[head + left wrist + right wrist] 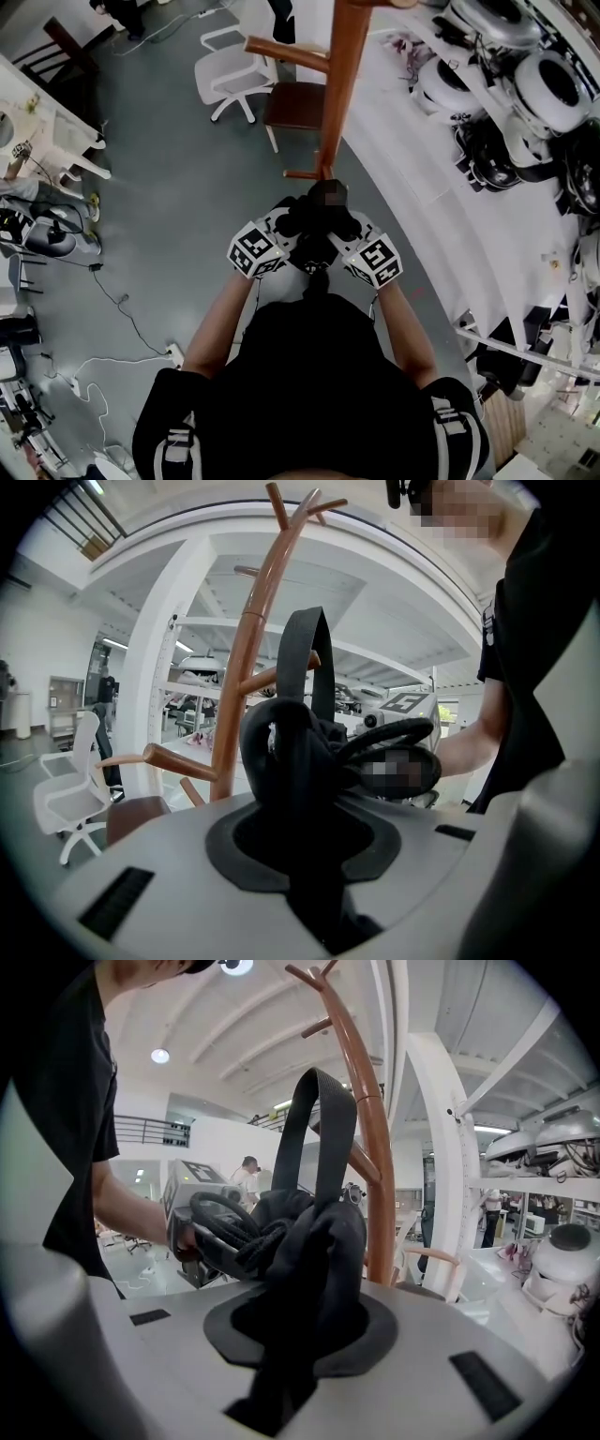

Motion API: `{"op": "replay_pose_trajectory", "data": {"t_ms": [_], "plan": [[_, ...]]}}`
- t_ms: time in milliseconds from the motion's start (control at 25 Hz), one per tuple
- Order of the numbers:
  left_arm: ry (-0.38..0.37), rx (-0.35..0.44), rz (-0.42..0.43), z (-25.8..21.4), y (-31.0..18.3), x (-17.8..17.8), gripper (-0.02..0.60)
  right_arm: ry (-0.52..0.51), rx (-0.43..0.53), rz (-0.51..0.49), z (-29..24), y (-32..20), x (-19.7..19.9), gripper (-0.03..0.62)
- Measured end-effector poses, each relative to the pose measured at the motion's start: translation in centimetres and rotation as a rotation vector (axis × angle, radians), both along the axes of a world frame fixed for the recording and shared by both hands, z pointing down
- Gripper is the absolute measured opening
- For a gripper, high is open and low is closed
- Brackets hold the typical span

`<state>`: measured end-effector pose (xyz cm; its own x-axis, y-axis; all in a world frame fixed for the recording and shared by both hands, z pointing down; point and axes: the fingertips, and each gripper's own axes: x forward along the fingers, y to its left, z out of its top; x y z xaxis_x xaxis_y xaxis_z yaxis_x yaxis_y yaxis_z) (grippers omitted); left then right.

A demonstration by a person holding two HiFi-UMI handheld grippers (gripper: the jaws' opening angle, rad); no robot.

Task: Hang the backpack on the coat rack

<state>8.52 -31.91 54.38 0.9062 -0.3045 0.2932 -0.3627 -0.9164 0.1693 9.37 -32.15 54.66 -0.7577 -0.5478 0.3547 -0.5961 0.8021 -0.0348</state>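
The black backpack (317, 228) hangs bunched between my two grippers, just in front of the wooden coat rack pole (341, 84). My left gripper (289, 234) is shut on the backpack fabric (298, 761), which hides its jaws. My right gripper (343, 236) is shut on the fabric (323, 1251) from the other side. The backpack's top loop (316, 658) stands upright above the bundle, close to the rack (246, 658) and its side pegs. In the right gripper view the loop (324, 1129) rises beside the rack (372, 1157), and the left gripper (199, 1206) shows beyond it.
A white office chair (228, 73) and a brown-seated chair (294, 103) stand behind the rack. A long white bench (441, 187) with round white devices (548, 89) runs along the right. Cables and a power strip (171, 354) lie on the grey floor at left.
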Motion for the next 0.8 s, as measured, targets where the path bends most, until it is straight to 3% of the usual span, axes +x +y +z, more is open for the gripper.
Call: {"op": "replay_pose_trajectory", "data": {"t_ms": [800], "plan": [[-0.04, -0.079, -0.06, 4.1, -2.0, 1.2, 0.095, 0.058, -0.053, -0.054, 4.0, -2.1, 1.2, 0.097]]}}
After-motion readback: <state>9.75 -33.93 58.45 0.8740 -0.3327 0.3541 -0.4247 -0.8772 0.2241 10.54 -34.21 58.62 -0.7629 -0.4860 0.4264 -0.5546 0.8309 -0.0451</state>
